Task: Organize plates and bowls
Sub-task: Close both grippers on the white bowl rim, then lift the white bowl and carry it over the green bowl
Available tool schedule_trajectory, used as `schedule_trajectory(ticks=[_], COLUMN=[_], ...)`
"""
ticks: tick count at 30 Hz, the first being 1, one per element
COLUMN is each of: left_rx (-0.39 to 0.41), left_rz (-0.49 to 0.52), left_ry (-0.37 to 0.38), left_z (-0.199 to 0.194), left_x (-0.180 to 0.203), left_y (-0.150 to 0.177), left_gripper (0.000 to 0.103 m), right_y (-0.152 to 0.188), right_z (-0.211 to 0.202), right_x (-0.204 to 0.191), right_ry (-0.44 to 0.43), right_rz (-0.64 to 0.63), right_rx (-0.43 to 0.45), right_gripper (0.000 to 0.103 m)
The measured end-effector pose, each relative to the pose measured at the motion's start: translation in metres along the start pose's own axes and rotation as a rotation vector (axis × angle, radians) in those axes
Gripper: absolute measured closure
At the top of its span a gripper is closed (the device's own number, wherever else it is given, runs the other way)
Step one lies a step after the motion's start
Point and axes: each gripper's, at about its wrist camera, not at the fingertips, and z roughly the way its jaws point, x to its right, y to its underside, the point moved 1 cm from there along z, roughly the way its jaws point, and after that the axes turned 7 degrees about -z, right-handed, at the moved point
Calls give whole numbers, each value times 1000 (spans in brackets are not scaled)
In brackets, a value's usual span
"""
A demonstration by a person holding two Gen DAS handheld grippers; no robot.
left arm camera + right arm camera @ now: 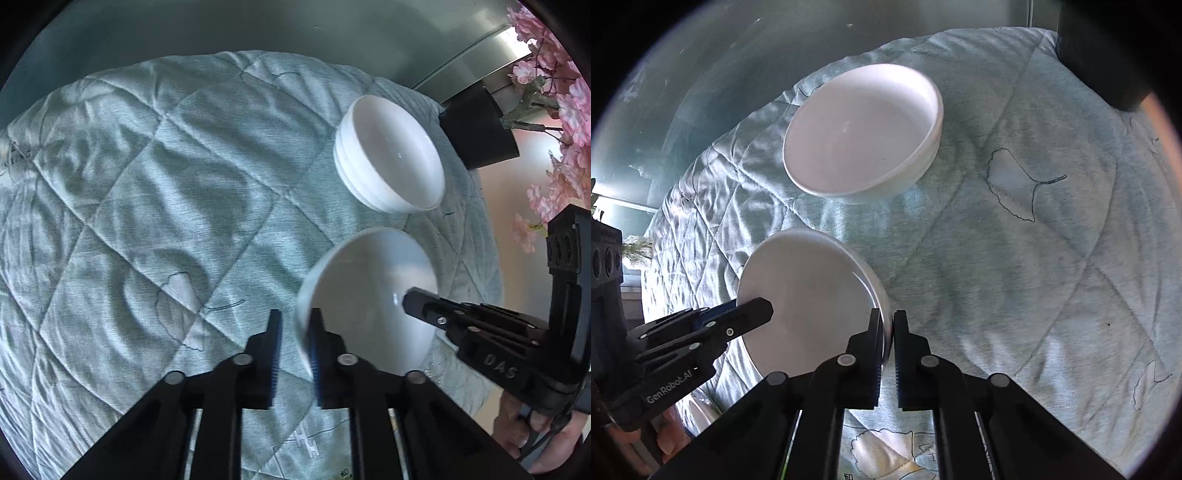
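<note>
A white bowl (373,295) is held tilted above a pale green quilt, gripped from both sides. My left gripper (295,332) is shut on its near rim; the rim sits between the fingers. My right gripper (888,332) is shut on the opposite rim of the same bowl (809,299). Each gripper shows in the other's view: the right one (417,299) reaching into the bowl, the left one (757,310) at the bowl's left edge. A stack of white bowls (388,155) stands on the quilt beyond; it also shows in the right wrist view (864,129).
The quilt (166,206) covers the table, wrinkled, with leaf outlines (1015,184). A black pot (480,129) with pink blossoms (561,122) stands at the far right corner, also seen dark in the right wrist view (1108,59).
</note>
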Motion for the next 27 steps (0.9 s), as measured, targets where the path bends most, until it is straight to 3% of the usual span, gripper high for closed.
schedule_trajectory(ticks=[8,16,20,27], left_rx=[3,-19,15,56], left_rz=[-2,1,34,78], left_ry=[7,-32,-40,-56], left_z=[-1,-17,-43,-105], left_x=[3,5,15,38], left_y=[2,12,20,45], left_gripper=[98,101,101,101], right_y=[-5,-6,-2,21], right_z=[5,-4,-23,-71], right_x=[-8,-24,-35,-44], right_ry=[68,100,127,85], right_rz=[-13,-40,-68,-41], right_rx=[-8,-5,24,80], right_gripper=[100,100,100,100])
